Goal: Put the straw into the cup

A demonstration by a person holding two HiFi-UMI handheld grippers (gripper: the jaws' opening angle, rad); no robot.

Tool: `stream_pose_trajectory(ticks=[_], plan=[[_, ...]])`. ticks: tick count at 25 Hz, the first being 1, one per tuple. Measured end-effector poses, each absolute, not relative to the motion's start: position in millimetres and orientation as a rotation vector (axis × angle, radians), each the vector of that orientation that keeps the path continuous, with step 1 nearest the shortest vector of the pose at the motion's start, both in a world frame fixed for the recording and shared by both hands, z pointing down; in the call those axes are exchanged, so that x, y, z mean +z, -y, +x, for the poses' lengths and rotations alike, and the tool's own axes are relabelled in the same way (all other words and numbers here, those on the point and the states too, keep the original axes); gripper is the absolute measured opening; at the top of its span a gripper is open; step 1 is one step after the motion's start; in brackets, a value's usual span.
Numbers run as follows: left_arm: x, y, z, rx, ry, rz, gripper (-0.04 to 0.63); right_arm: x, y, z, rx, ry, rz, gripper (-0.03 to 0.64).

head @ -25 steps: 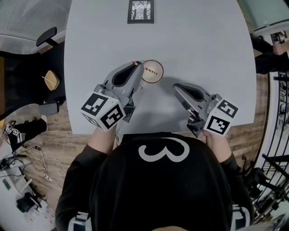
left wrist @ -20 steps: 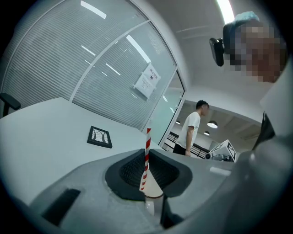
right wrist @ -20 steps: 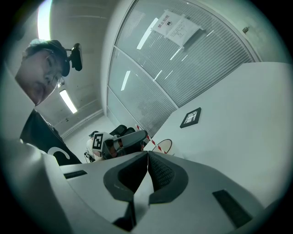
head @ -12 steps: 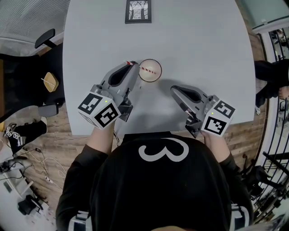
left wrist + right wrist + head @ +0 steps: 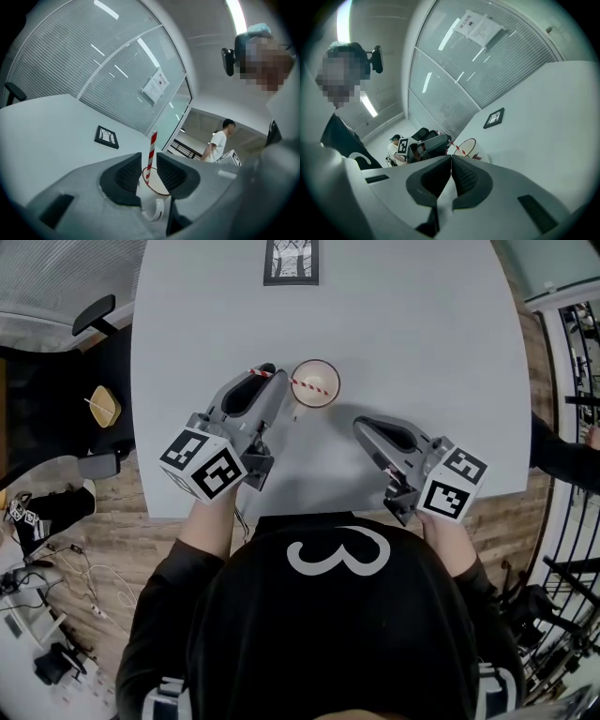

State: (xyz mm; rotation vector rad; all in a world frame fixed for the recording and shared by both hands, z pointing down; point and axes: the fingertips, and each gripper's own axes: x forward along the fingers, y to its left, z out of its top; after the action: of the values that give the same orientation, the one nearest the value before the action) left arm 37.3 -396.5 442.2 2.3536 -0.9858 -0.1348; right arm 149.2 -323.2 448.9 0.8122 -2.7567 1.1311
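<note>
A white paper cup (image 5: pixel 315 383) with a brown rim stands on the pale table (image 5: pixel 422 343). The red-and-white striped straw (image 5: pixel 302 384) has its lower end inside the cup and leans over the rim to the left. My left gripper (image 5: pixel 274 382) sits at the cup's left side. In the left gripper view the straw (image 5: pixel 151 154) stands between the pads, and the jaws are opening with a gap on each side of it. My right gripper (image 5: pixel 362 427) rests to the right of the cup, nearer the person, shut with nothing in it. The right gripper view shows the cup (image 5: pixel 476 152) beyond the closed jaws.
A black-framed card (image 5: pixel 292 262) lies flat at the far middle of the table. Office chairs (image 5: pixel 98 315) stand off the left edge. A person in a white shirt (image 5: pixel 220 140) stands in the background, and glass walls with blinds ring the room.
The left jaws have parted from the straw. The straw's top end has swung left and now sticks out past the left gripper's tip. The right gripper has stayed where it was.
</note>
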Motion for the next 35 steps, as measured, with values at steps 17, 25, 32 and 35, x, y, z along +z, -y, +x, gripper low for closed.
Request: stream_pose_trajectory(ticks=[17,25,32,35], plan=[[435,352,10,-0.028,0.931,2.376,0.185,417,319,129,0.98,2.822,0.872,0.014],[376,295,6,0.013,0.798,2.472,0.072,359,281,107,0.886,2.892,0.915,0.013],[331,243,1,0.012,0.736,2.57,0.017,318,237,89,0.73,2.946,0.931,0.012],[323,228,1,0.021,0.723,2.615,0.015,307,223,84,0.659,2.968,0.949,0.012]])
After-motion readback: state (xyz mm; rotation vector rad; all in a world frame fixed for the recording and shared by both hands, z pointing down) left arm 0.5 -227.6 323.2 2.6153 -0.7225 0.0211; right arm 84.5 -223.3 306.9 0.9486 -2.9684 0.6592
